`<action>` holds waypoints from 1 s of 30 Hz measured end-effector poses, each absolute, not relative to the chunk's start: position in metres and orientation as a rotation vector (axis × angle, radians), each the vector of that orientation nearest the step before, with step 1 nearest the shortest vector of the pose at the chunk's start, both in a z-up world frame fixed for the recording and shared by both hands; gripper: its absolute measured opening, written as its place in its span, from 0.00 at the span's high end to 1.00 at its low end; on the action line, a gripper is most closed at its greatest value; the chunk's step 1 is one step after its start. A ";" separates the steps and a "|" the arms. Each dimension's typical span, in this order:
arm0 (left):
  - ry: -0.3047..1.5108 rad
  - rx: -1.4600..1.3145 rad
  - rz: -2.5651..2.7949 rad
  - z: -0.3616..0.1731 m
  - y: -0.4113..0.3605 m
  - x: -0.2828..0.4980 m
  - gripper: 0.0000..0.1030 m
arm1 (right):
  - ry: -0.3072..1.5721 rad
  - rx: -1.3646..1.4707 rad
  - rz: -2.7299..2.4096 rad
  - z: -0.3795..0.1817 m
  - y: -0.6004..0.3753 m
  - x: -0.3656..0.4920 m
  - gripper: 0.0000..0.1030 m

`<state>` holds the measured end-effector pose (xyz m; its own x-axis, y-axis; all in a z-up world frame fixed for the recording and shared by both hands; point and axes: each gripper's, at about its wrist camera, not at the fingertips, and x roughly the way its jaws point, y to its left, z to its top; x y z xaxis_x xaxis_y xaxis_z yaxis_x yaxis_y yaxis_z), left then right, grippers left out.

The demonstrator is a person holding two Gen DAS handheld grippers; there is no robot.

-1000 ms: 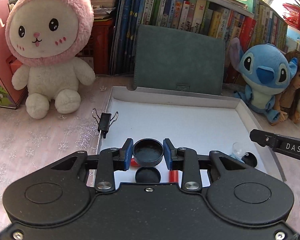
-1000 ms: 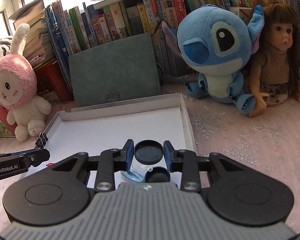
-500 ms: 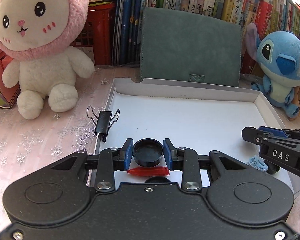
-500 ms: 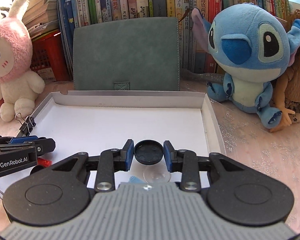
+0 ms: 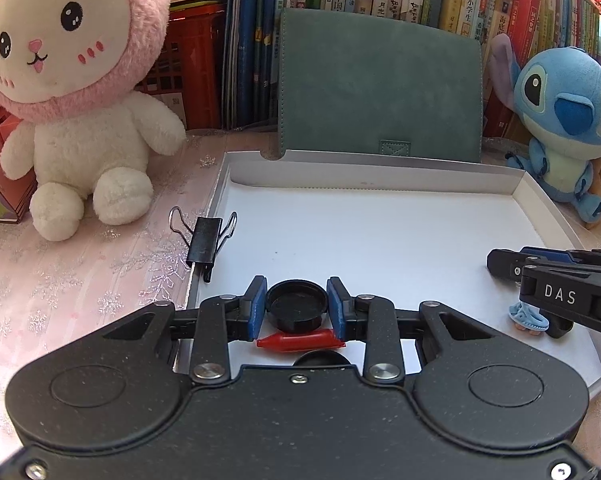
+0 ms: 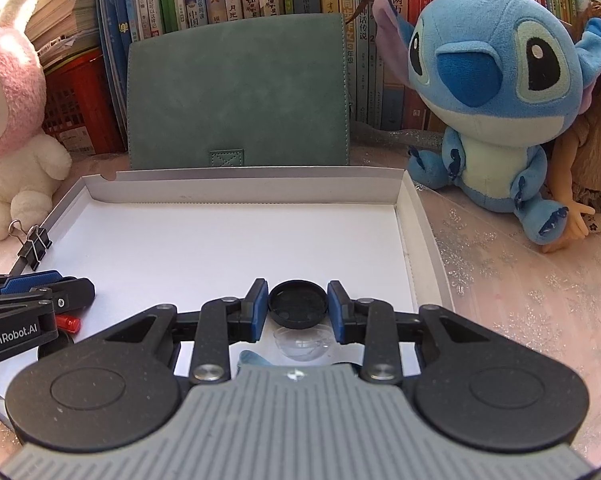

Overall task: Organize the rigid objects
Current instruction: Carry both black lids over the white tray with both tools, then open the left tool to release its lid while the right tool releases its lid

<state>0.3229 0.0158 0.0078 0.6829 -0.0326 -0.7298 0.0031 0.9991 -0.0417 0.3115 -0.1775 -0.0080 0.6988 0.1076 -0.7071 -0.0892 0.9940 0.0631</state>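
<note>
Left gripper (image 5: 296,307): clenched on a black round cap (image 5: 296,310), open side up, held between the blue pads (image 5: 256,307). Directly below the cap, on the floor of the white box lid (image 5: 380,240), lies a red pointed piece (image 5: 300,340); a dark round item shows just behind it, mostly hidden by the gripper body. Ahead-left of this gripper, a black binder clip (image 5: 205,240) sits on the tray's left rim.

Right gripper (image 6: 297,309): clenched on a second black cap (image 6: 297,309), also open side up. Beneath it, on the tray floor, a clear shallow dome (image 6: 302,344); to its left a light blue piece (image 6: 248,358), partly hidden. In the left wrist view the same blue piece (image 5: 528,316) lies under the right gripper's fingers (image 5: 500,262).

Both grippers hover over the tray's near edge, well apart, side by side. Beyond the tray: green felt folder (image 6: 236,96), blue plush (image 6: 496,92), pink rabbit plush (image 5: 72,80) on the surface (image 6: 520,300).
</note>
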 end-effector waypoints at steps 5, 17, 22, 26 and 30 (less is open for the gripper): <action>0.815 -0.038 -0.025 0.008 0.017 0.322 0.70 | 0.776 0.054 0.117 -0.006 -0.180 0.309 0.59; 0.719 0.004 -0.066 0.043 0.020 0.280 0.53 | 0.678 0.082 0.149 0.018 -0.185 0.274 0.38; 0.712 0.004 -0.083 0.052 0.022 0.250 0.52 | 0.633 0.058 0.169 0.025 -0.186 0.244 0.34; 0.702 0.015 -0.098 0.054 0.024 0.221 0.51 | 0.606 0.050 0.203 0.029 -0.189 0.213 0.32; 0.688 -0.016 -0.118 0.053 0.026 0.189 0.50 | 0.564 0.022 0.229 0.031 -0.191 0.181 0.29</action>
